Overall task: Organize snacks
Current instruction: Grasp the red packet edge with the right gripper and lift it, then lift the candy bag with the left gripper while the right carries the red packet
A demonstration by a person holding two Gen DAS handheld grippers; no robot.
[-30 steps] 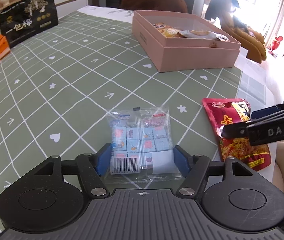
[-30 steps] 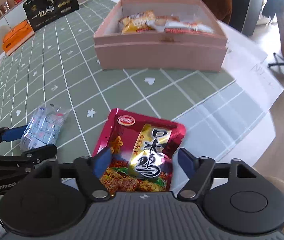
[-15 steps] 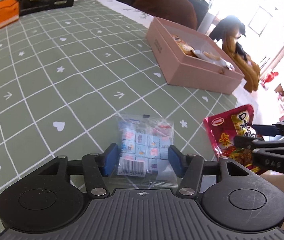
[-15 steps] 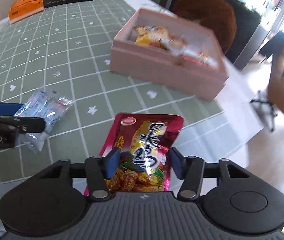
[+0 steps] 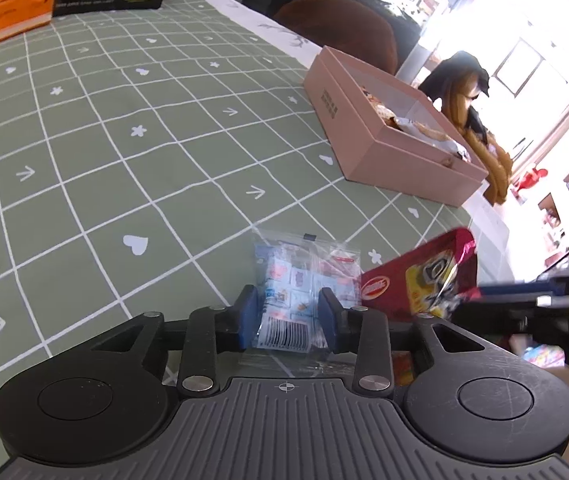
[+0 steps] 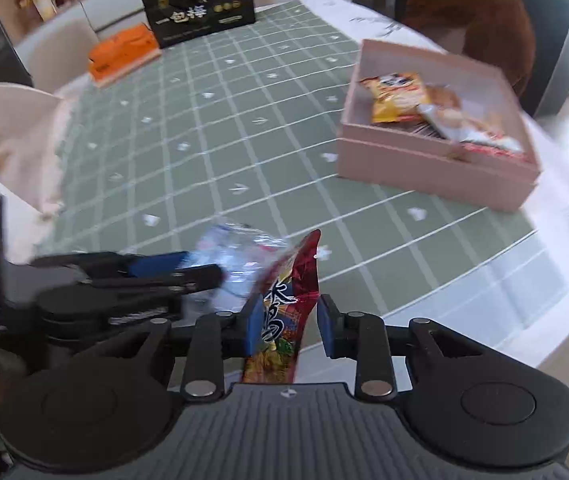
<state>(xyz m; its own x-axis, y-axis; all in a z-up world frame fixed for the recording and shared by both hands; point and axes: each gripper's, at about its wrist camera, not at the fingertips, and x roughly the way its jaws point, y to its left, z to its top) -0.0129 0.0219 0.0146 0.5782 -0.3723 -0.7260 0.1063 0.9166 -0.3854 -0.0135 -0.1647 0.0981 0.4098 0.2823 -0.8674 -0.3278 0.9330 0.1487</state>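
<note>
A clear bag of small wrapped candies lies on the green checked tablecloth. Its near end sits between the blue pads of my left gripper, whose jaws are closing and press on its sides. My right gripper is closing on a red snack packet, which is folded upright and held above the table. From the left wrist view the red snack packet hangs just right of the candy bag, with the right gripper behind it. An open pink box with several snack bags stands farther back on the right.
A black gift bag and an orange box stand at the table's far end. A brown chair back rises behind the pink box. The table's edge runs close on the right, with floor beyond it.
Both pairs of jaws have narrowed onto their packets. The right gripper has risen with the red packet, which now stands folded off the table. The left view has rolled and shifted.
</note>
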